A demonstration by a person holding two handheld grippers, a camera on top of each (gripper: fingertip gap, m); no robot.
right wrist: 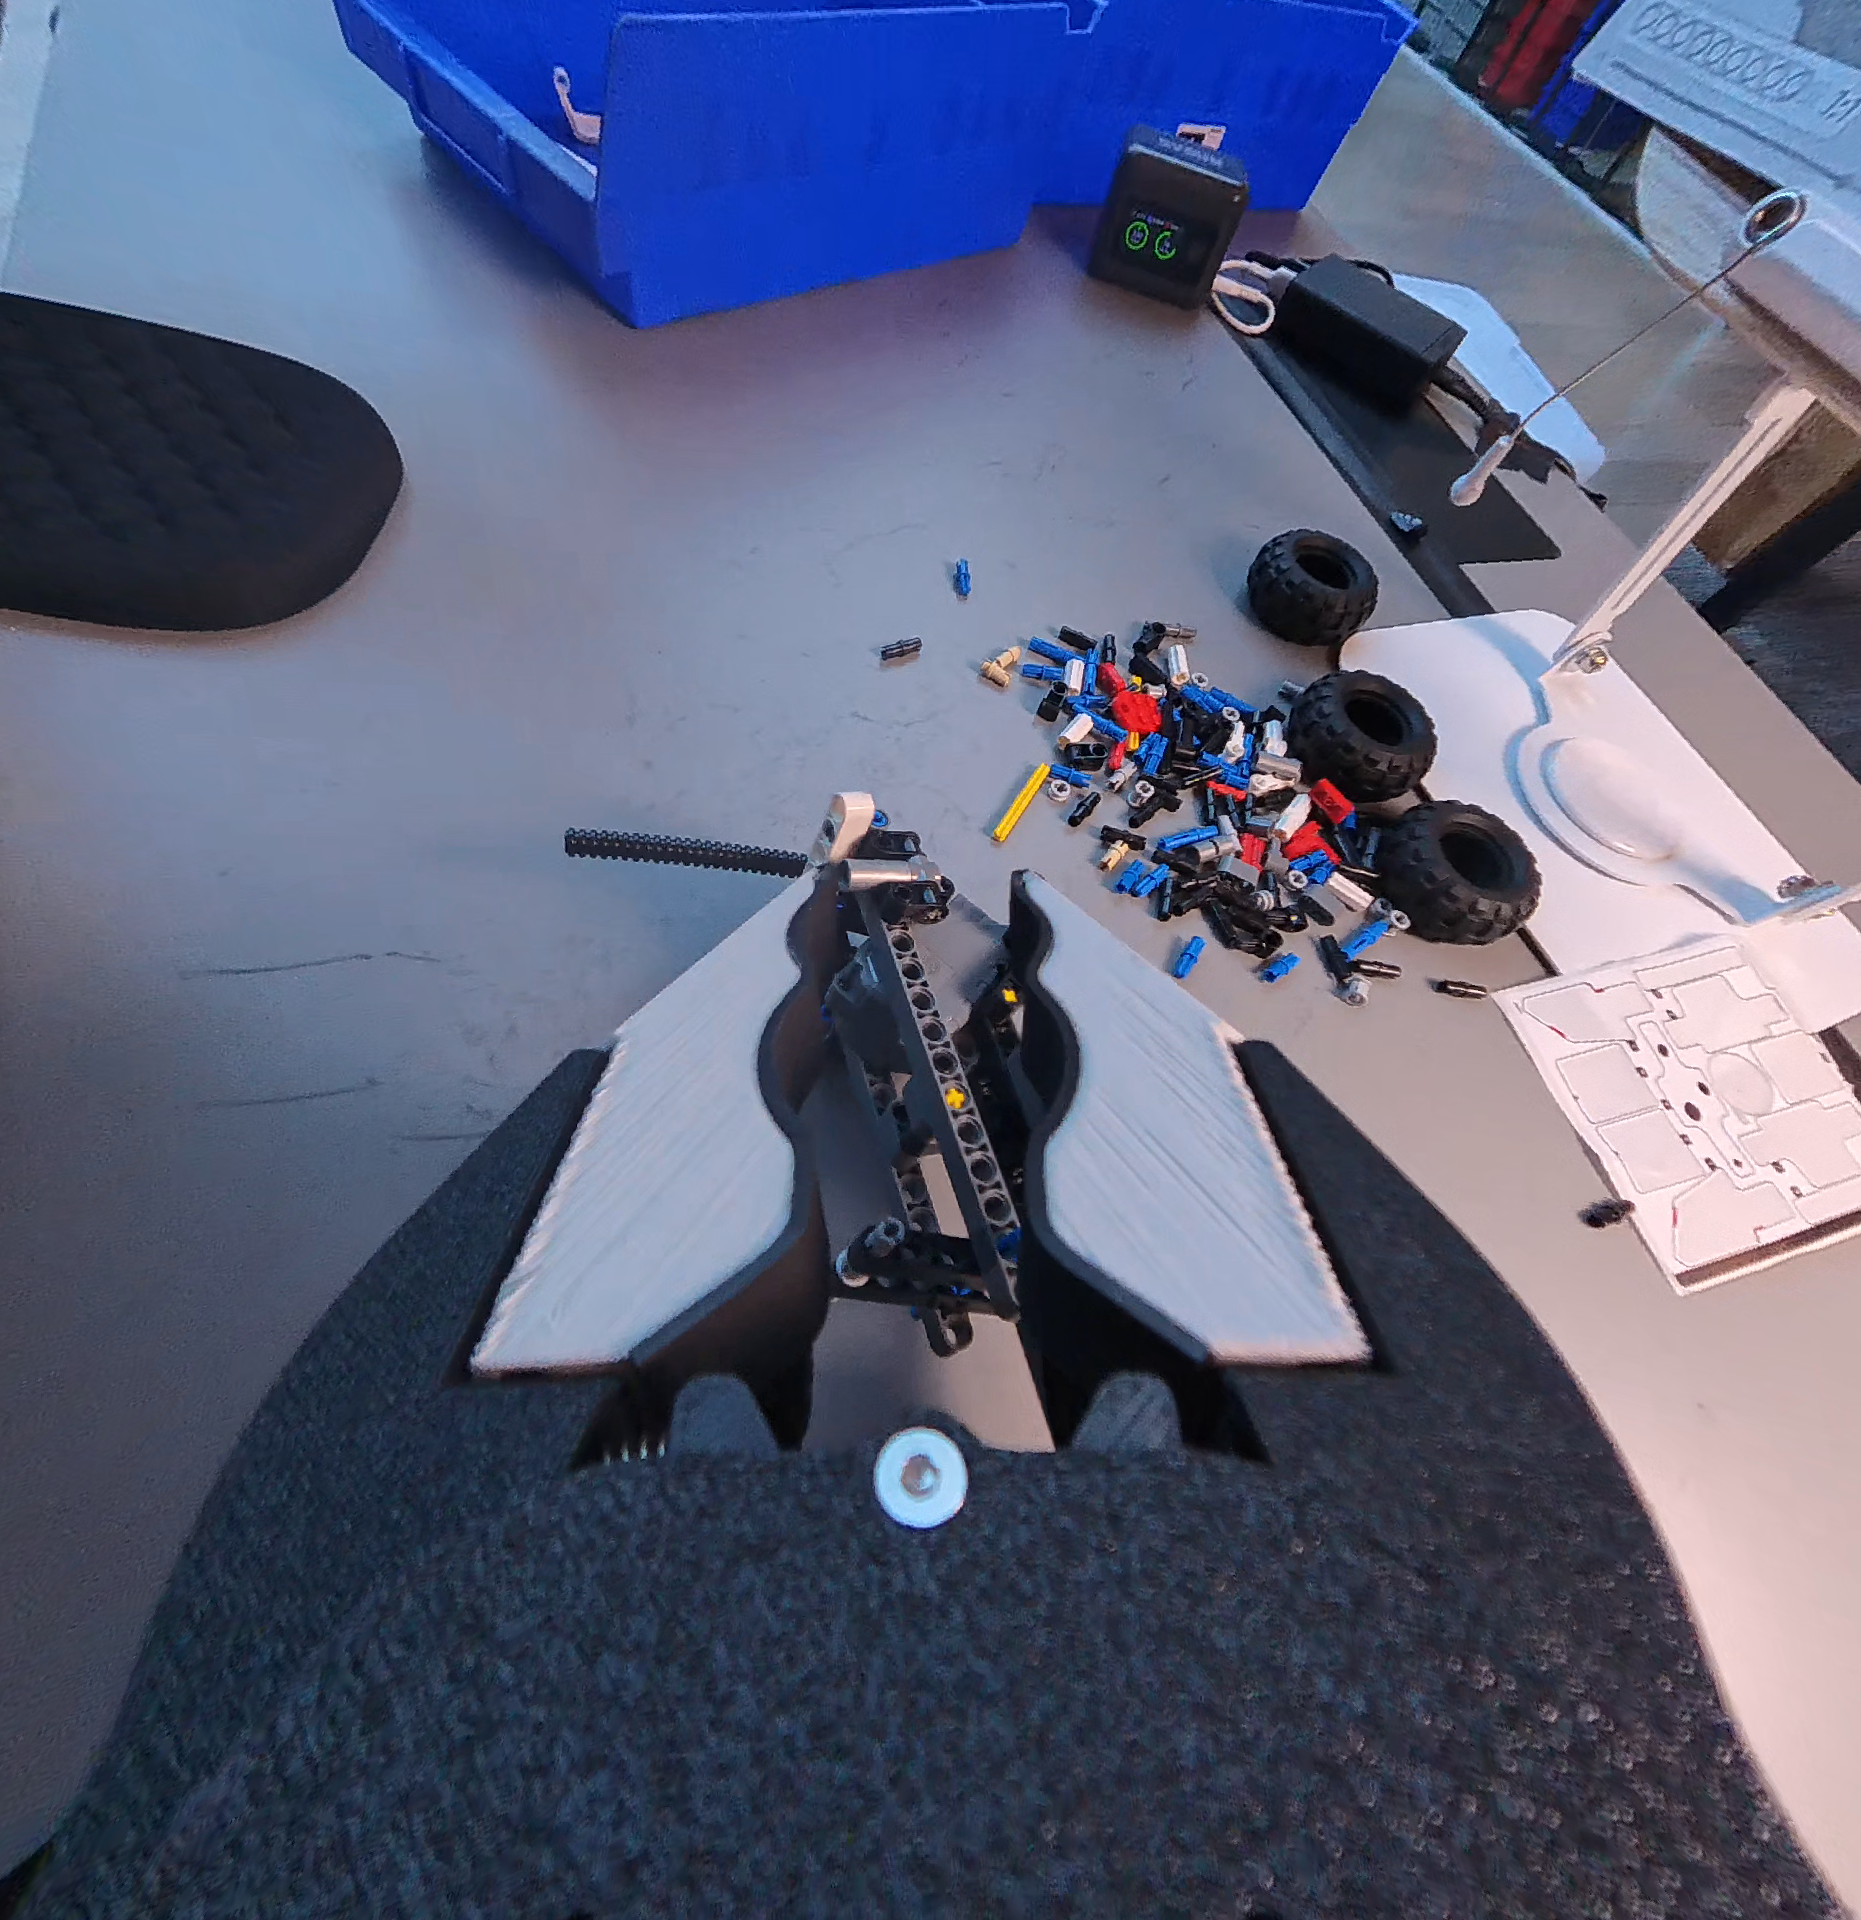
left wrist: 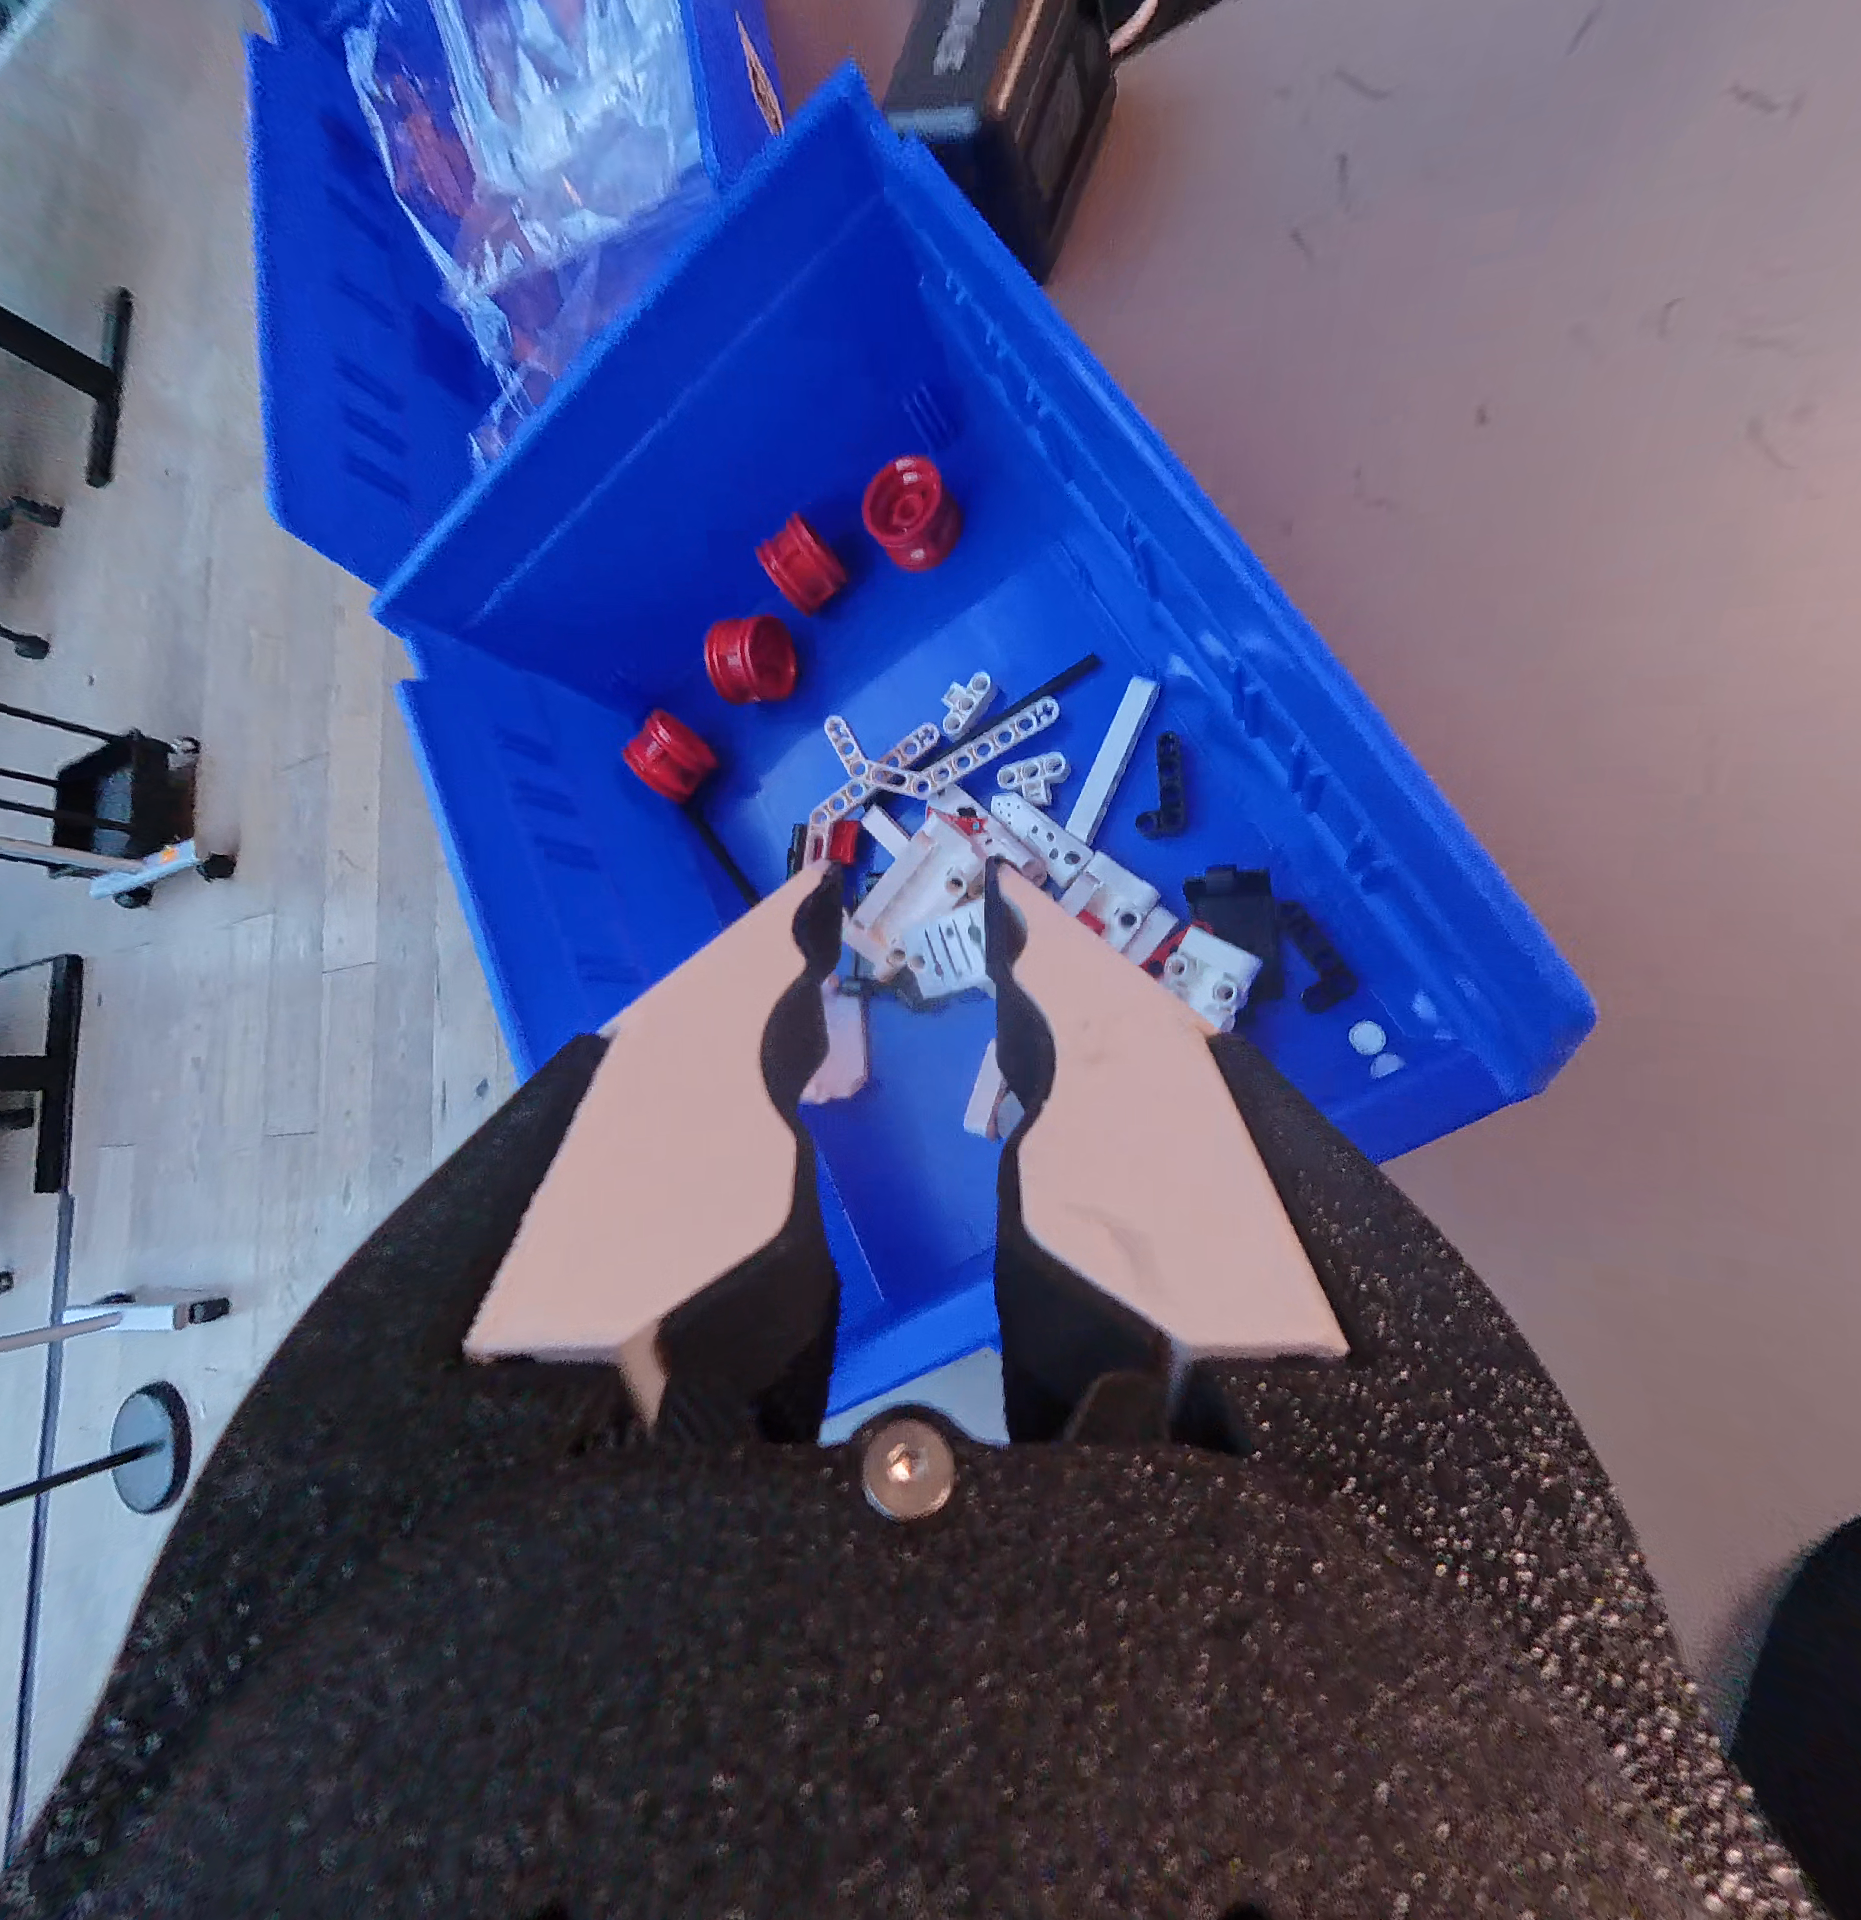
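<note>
In the left wrist view my left gripper (left wrist: 910, 888) is open and empty. It hovers over a blue bin (left wrist: 1321, 790) that holds several red wheel hubs (left wrist: 749, 658) and a heap of white, black and red building pieces (left wrist: 1009, 831). Its tips are just above the near side of the heap. In the right wrist view my right gripper (right wrist: 921, 883) is shut on a dark grey beam frame assembly (right wrist: 936, 1049), held above the grey table (right wrist: 593, 520). A black ridged rod (right wrist: 687, 852) sticks out left from the frame's far end.
Right view: a pile of small pins (right wrist: 1186, 790), a yellow axle (right wrist: 1019, 802), three black tyres (right wrist: 1362, 732), a sticker sheet (right wrist: 1715, 1101), a white stand base (right wrist: 1632, 790), a black mat (right wrist: 126, 457), a blue bin (right wrist: 801, 156), a small screen device (right wrist: 1165, 218). Left view: a second blue bin with plastic bags (left wrist: 510, 156). My hands' fingertips stand some 45 cm from each other.
</note>
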